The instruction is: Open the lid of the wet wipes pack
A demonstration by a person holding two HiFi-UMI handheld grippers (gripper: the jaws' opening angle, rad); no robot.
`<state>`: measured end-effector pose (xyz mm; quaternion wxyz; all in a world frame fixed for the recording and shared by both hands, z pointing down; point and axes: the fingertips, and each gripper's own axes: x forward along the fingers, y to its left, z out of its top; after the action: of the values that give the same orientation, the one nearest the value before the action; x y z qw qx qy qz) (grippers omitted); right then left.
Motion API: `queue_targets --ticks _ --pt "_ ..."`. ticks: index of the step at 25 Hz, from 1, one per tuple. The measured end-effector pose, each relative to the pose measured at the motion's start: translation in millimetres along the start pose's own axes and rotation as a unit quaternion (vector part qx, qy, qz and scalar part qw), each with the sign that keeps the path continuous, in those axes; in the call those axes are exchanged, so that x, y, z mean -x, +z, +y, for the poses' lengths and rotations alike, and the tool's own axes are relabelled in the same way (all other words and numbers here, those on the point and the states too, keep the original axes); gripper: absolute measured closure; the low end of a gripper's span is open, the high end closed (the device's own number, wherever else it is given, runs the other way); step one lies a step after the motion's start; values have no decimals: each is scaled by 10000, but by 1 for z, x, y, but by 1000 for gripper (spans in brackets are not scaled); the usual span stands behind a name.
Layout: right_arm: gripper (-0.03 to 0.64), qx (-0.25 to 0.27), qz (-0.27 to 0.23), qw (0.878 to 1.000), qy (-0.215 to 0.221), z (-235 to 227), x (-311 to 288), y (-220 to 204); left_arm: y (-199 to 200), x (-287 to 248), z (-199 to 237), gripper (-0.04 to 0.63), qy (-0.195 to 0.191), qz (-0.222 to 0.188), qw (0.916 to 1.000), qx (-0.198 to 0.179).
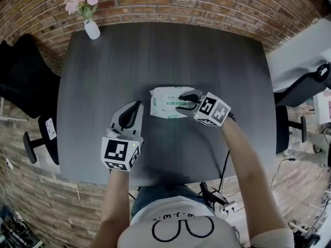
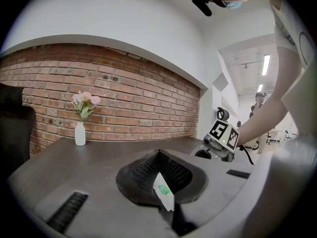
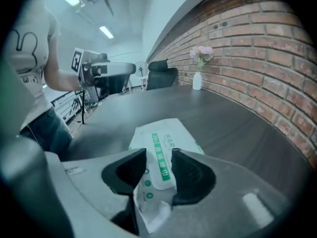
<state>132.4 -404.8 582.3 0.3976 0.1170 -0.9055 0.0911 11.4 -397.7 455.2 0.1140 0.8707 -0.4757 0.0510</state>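
Note:
A white wet wipes pack [image 1: 164,103] with green print lies in the middle of the dark table [image 1: 155,50]. My right gripper [image 1: 185,101] comes down on the pack's right part. In the right gripper view its jaws [image 3: 158,157] are closed on the pack's raised lid flap [image 3: 161,166], a white strip with a green stripe, and the film bunches up below them. My left gripper [image 1: 135,107] rests on the table just left of the pack, apart from it. It is shut [image 2: 159,163], with a small white slip [image 2: 163,191] bearing a green mark pinched between its pads.
A white vase of pink flowers [image 1: 91,29] stands at the table's far left corner, by the brick wall [image 1: 207,4]. Black chairs stand to the left [image 1: 20,71] and right [image 1: 305,87] of the table. The person's body is at the near edge.

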Motion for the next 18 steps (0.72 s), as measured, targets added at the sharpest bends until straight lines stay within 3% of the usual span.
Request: queue_targets --ticks 8,12,18 --pt "462 -743 -202 9949 646 -4 10 9 0 1 -1 597 18 -12 10000 13" --pt "472 -454 -138 9974 547 -5 15 16 6 -1 2 597 52 -48 10000 -4" --pt "550 -278 -404 9986 214 -20 30 39 18 -2 6 597 97 -146 9998 -51"
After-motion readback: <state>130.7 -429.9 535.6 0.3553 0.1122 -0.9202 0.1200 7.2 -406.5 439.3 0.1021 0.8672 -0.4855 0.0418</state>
